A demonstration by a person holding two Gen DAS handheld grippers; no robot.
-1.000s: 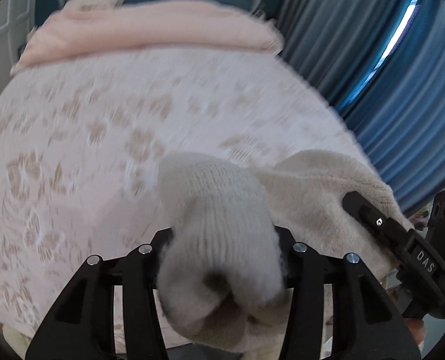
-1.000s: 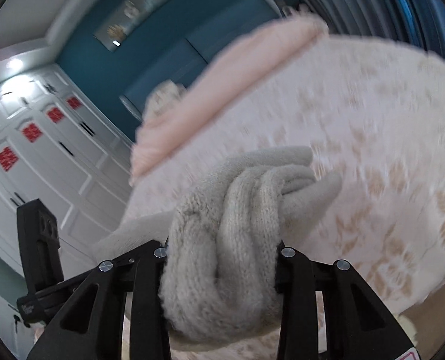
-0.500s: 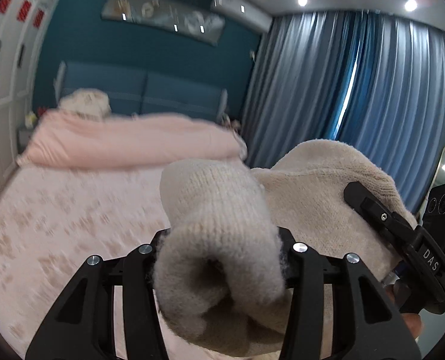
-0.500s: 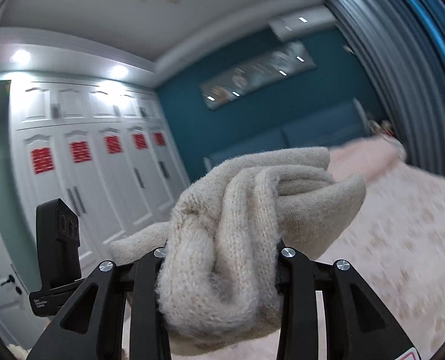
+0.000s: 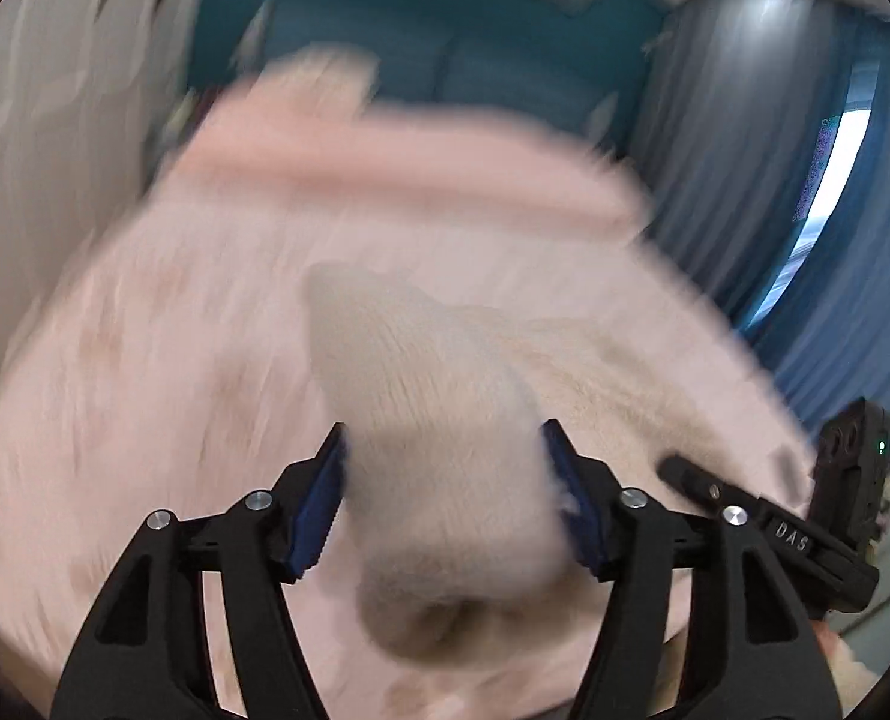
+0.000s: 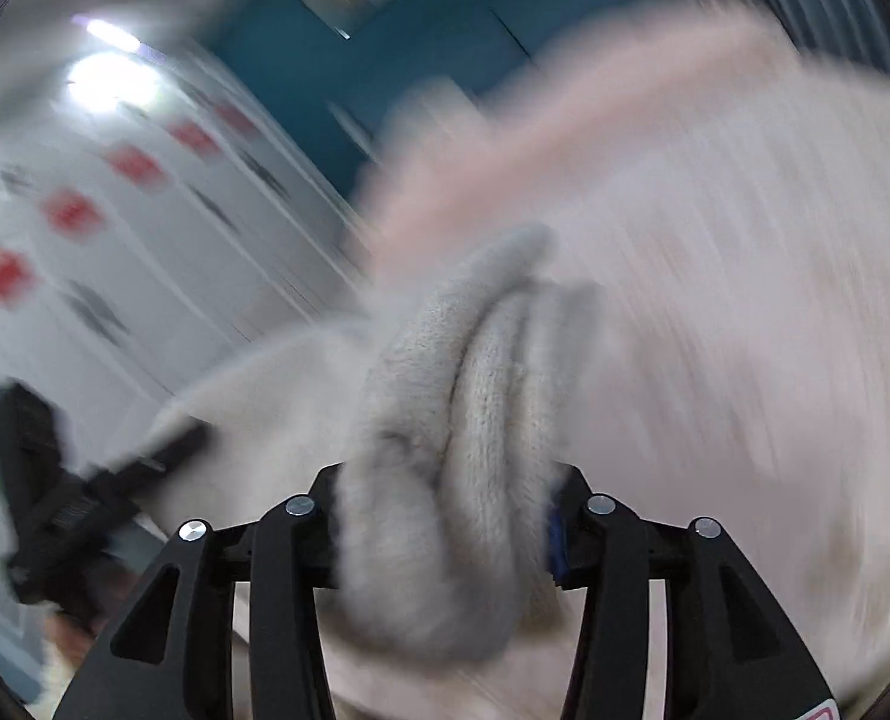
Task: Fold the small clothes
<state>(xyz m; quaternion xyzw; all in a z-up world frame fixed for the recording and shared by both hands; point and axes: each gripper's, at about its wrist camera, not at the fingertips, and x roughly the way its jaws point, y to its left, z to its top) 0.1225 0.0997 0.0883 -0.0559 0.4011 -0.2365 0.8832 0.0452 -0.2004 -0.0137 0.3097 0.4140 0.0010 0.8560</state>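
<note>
Above the blurred pink bed (image 5: 144, 396), a beige knit garment (image 5: 438, 450) is bunching thickly between the left gripper (image 5: 445, 504) and right gripper (image 6: 445, 516), whose jaws have just been opening, pads seemingly loosening

Bedroom in a home; bed (image 5: 162, 396) with a pale floral cover fills most of both views; folded pink duvet (image 5: 384, 162) lies across its far end; teal wall (image 6: 420, 42) with a padded headboard behind; blue curtains (image 5: 739, 138) on one side; white wardrobe doors (image 6: 114, 228) with red emblems on the other; heavy motion blur
</note>
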